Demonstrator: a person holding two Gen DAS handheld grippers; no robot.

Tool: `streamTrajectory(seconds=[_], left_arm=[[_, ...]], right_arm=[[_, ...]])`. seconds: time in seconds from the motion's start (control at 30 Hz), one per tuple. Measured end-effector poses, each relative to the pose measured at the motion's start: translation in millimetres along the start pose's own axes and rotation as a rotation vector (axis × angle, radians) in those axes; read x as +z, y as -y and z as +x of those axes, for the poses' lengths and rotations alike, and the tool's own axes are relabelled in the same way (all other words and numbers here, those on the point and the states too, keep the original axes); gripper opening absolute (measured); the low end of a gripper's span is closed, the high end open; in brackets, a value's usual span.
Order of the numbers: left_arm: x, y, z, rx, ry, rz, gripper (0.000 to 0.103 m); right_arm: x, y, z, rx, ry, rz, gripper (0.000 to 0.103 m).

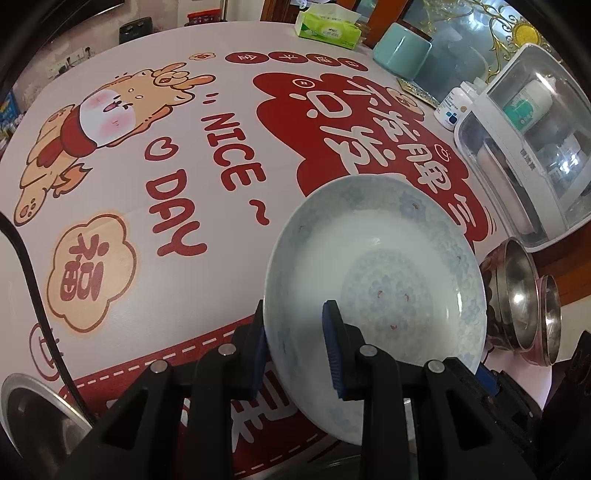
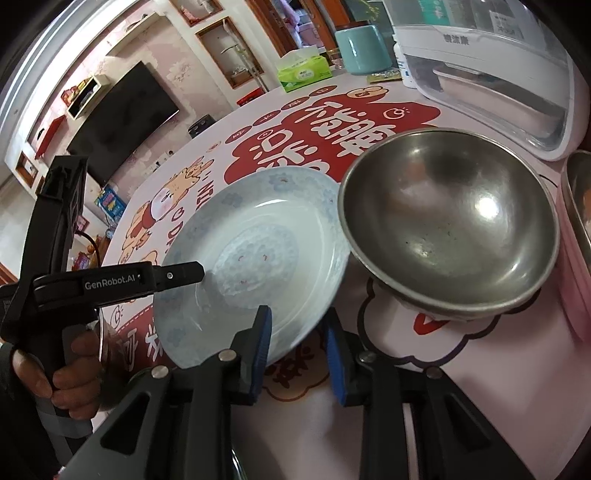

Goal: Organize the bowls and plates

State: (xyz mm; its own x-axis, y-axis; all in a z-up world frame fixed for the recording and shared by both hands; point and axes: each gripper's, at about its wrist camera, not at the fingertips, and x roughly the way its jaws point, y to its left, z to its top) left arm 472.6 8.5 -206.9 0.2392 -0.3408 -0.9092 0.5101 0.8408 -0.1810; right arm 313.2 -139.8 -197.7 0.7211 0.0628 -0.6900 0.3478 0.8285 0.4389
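A white plate with a pale blue pattern [image 1: 373,266] hangs tilted above the printed tablecloth [image 1: 207,280]. My left gripper [image 1: 295,354] is shut on its near rim, one blue pad inside the plate and one behind it. In the right wrist view the same plate [image 2: 266,236] has its lower right rim between the pads of my right gripper [image 2: 299,350], which is shut on it. The left gripper [image 2: 192,275] clamps the opposite rim, held by a hand [image 2: 74,369]. A steel bowl [image 2: 450,221] stands just right of the plate, with a second bowl [image 2: 580,229] beyond it.
The two steel bowls [image 1: 517,295] sit by a white appliance with a clear lid [image 1: 524,147]. A teal canister [image 1: 400,50], a green tissue box [image 1: 328,26] and a pill bottle [image 1: 452,107] stand at the far edge. A steel pan [image 1: 33,417] and a black cable [image 1: 26,258] lie left.
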Motion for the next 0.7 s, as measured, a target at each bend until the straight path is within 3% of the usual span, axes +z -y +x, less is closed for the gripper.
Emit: streamTrajectory(seconds=[0.37, 0.7], left_arm=[[-11.4, 3.3, -25.2, 0.012, 0.039, 0.014, 0.026], [-22.8, 5.6, -60.9, 0.007, 0.081, -0.006, 0.026]], right_arm=[[-1.7, 7.0, -0.9, 0.042, -0.025, 0.024, 0.019], [0.1, 4.4, -16.2, 0.108, -0.008, 0.029, 0.017]])
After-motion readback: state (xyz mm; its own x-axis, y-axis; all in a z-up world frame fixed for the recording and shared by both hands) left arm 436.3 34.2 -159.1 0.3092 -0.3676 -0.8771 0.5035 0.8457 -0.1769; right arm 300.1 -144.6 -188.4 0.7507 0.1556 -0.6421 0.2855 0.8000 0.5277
